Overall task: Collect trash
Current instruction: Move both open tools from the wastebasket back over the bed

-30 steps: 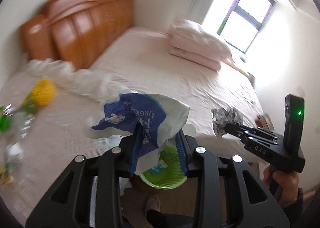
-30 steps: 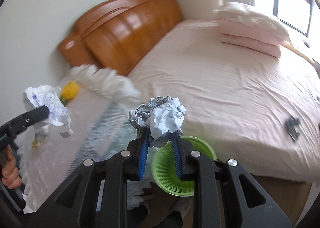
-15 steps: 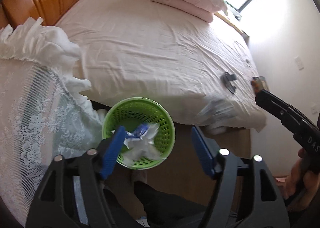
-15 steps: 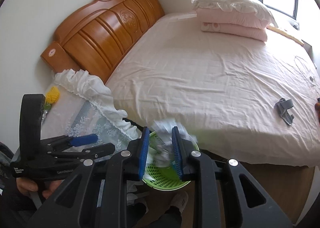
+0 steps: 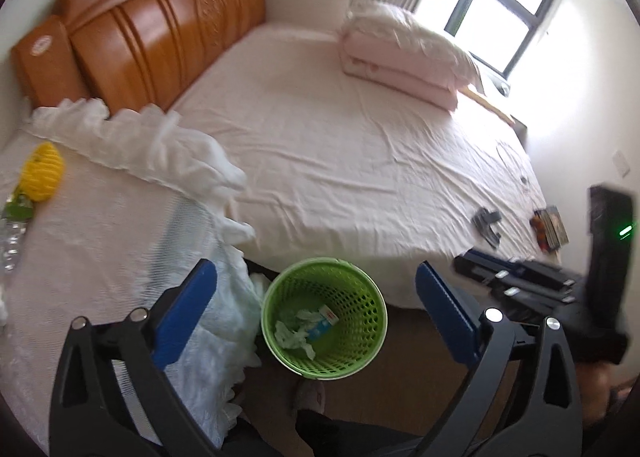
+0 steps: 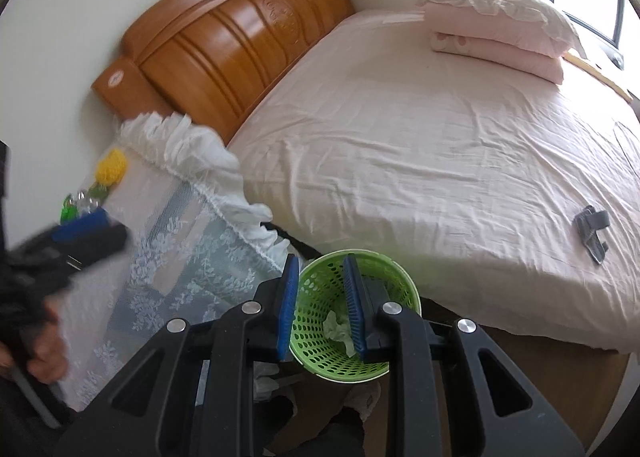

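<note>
Nearest, the left gripper (image 5: 316, 297) hangs above the green basket (image 5: 362, 341), its jaws opening wide with nothing between them. The right gripper (image 6: 320, 307) points down over the same basket (image 6: 400, 277) with its jaws a narrow gap apart and nothing clamped in that gap; only the basket's inside shows through it.

The basket stands on the floor against the bed's near edge, just beside the hanging lace cloth. In its bottom lie the crumpled paper (image 5: 294, 331) and a blue-and-white wrapper (image 5: 322, 323), touching each other.

To the left is the table (image 5: 80, 257) under its white lace cover, with a yellow ball-like thing (image 5: 42, 171) and a clear plastic bottle (image 5: 12, 233) near its far side.

Beyond the basket spreads the bed (image 5: 340, 161) in a pale pink sheet. A small grey object (image 6: 592, 231) lies near its right edge. Farther on, folded pink bedding and a pillow (image 6: 496, 29) are stacked by the window, and the carved wooden headboard (image 6: 224, 45) stands against the wall.
</note>
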A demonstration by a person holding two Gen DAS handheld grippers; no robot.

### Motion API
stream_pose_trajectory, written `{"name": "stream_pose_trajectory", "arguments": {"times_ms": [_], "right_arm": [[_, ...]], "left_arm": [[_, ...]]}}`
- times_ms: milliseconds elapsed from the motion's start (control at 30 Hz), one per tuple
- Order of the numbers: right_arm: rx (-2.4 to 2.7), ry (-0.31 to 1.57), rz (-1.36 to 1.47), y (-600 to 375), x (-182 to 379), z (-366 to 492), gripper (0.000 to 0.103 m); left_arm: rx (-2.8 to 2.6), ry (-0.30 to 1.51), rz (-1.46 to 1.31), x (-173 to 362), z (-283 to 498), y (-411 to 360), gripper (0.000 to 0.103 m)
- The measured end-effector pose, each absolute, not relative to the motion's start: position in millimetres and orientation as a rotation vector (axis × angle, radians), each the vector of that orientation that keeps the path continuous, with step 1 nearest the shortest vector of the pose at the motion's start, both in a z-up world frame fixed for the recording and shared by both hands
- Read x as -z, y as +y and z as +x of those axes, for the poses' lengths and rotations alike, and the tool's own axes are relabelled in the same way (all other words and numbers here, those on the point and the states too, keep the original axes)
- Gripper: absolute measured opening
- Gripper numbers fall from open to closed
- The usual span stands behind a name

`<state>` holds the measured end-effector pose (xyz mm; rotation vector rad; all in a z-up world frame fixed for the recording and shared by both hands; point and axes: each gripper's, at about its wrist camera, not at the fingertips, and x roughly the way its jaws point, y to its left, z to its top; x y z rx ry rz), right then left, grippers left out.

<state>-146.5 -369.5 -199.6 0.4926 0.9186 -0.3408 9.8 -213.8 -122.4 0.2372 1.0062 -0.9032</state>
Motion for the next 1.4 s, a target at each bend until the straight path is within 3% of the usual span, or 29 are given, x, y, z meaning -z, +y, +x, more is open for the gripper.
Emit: {"name": "stream_pose_trajectory", "arguments": {"times_ms": [67,100,133,200,233,433,1400], "right_arm": [[0.325,0.949,0.495,-363.3,212.6,-137.8,0.031],[0.317,0.966,0.498,-360.7,219.3,-134.0,0.042],[0.316,0.986,0.498,-357.2,227.2,-129.2,0.062],[0.338,1.012,0.47,-350.3,238.0,-122.2,0.088],[0.35,1.037,0.445,-344.8,245.1,-117.3,0.096],[0.329,1.143,0.45,-329.4,270.6,-103.4,0.097],[0.35,1.042,0.473,-324.5,237.2,-114.9,0.1]], "left_arm": [[0.879,0.998,0.218,117.1,13.9,-205.0,0.095],[0.868,0.996,0.202,115.5,16.1,-199.1,0.095],[0.859,0.997,0.186,114.1,18.9,-193.4,0.095],[0.848,1.006,0.163,115.1,22.7,-185.3,0.095],[0.843,1.016,0.152,116.3,24.9,-181.8,0.095],[0.816,1.097,0.103,130.7,34.2,-165.5,0.095],[0.77,1.051,0.071,119.7,27.8,-134.5,0.095]]}}
